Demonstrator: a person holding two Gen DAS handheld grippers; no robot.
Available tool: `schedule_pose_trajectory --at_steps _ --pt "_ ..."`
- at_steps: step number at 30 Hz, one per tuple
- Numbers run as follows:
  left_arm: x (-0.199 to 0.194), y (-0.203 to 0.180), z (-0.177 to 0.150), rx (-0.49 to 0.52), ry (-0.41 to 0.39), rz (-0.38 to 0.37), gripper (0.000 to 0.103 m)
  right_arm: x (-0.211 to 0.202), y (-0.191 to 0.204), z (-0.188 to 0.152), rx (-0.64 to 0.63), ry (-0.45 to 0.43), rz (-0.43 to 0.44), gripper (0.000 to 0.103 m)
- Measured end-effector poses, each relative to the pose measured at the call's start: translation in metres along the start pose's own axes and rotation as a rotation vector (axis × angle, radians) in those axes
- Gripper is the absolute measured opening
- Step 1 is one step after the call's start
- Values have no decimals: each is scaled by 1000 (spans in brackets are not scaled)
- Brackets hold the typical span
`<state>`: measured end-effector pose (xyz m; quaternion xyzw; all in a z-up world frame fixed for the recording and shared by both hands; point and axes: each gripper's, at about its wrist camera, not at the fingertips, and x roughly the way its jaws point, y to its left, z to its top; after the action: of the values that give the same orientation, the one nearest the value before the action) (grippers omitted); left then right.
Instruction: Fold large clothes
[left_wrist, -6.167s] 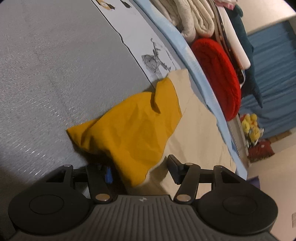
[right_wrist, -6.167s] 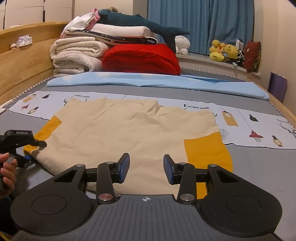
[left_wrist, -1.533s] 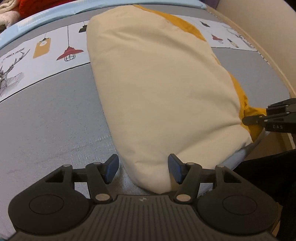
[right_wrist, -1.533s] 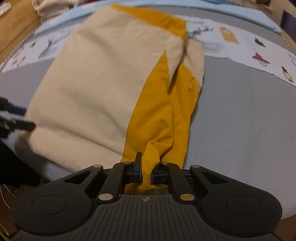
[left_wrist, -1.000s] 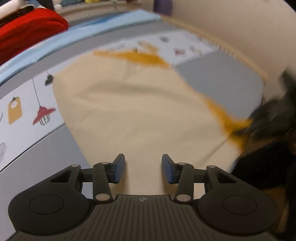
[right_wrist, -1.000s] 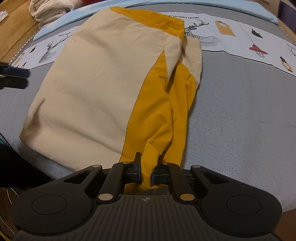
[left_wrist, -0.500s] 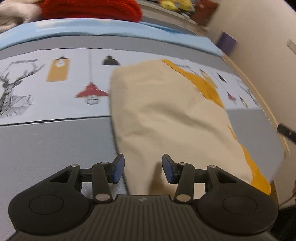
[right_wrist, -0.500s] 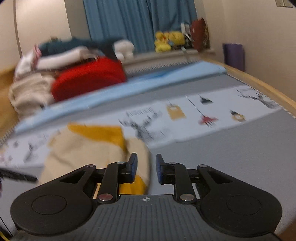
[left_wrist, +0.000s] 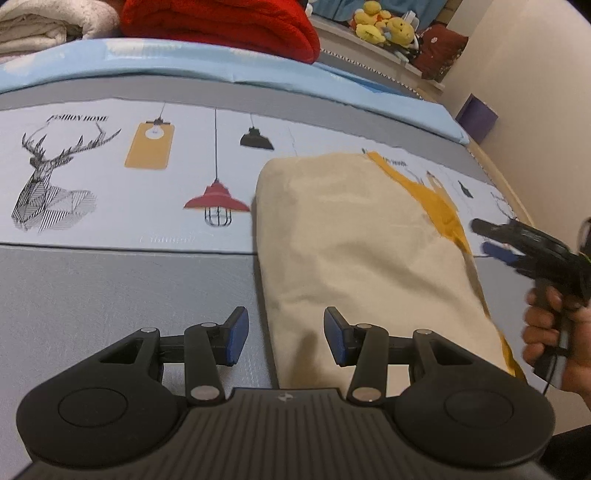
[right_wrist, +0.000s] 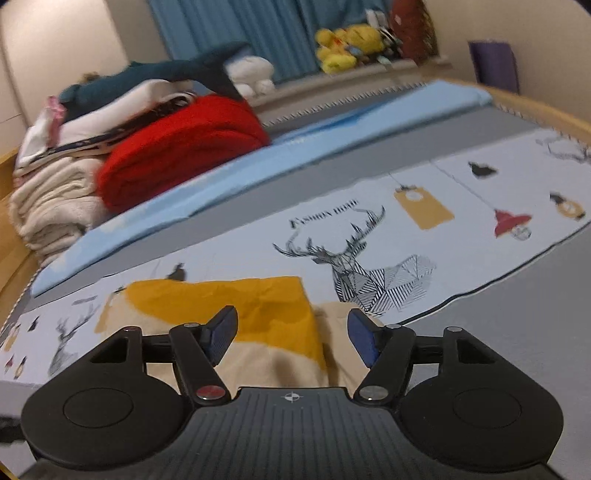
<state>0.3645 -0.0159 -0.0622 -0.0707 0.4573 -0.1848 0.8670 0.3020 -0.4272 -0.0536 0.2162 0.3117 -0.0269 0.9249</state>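
Observation:
A folded cream garment (left_wrist: 362, 236) with mustard-yellow panels (left_wrist: 439, 206) lies lengthwise on the grey bed. My left gripper (left_wrist: 282, 338) hangs open over its near left edge, nothing between the blue pads. In the left wrist view the right gripper (left_wrist: 491, 238), held by a hand (left_wrist: 550, 328), hovers beside the garment's right edge. In the right wrist view my right gripper (right_wrist: 291, 334) has its jaws opening, with the yellow panel (right_wrist: 255, 310) and cream cloth (right_wrist: 280, 365) lying below and beyond them, not pinched.
A printed sheet with deer and lamp drawings (left_wrist: 110, 177) and a light blue strip (left_wrist: 221, 70) cross the bed. Folded red blanket (right_wrist: 177, 147), cream towels (right_wrist: 51, 199) and plush toys (right_wrist: 343, 46) stack at the back. A wooden bed edge (left_wrist: 509, 188) runs along the right.
My right gripper let go of the yellow sleeve, opened and swung up towards the garment's far end. My left gripper moved to the garment's left edge and rolled level, staying open.

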Motion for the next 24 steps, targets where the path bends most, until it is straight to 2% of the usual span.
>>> schedule_pose_trajectory --at_steps 6,8,9,10,11,12,15,17,18,20,22,24 --pt "7 -26 14 13 -98 -35 52 40 -14 4 112 71 33 64" --pt "14 -40 19 19 -123 -49 52 44 -18 3 123 95 42 57" --pt "17 -47 21 22 -134 -56 52 45 -20 3 125 103 47 44" --pt "22 -54 24 25 -145 -64 52 46 -22 3 126 109 57 21" --pt "26 -61 25 31 -152 -72 51 44 -24 4 127 111 75 7" --pt "31 -67 27 38 -153 -80 50 41 -25 5 123 102 93 3" --pt "47 -82 32 53 -159 -88 36 24 -27 13 106 22 133 0" --pt "61 -85 37 48 -157 -56 35 18 -33 17 121 -3 80 0" --pt "70 -81 39 39 -139 -37 34 20 -34 16 111 3 35 0" --pt "92 -78 40 39 -76 1 20 29 -37 13 80 37 -52 0" --pt "104 -74 39 49 -52 39 11 41 -39 8 74 88 -87 0" --pt "106 -70 40 17 -54 31 11 51 -36 4 42 126 -114 0"
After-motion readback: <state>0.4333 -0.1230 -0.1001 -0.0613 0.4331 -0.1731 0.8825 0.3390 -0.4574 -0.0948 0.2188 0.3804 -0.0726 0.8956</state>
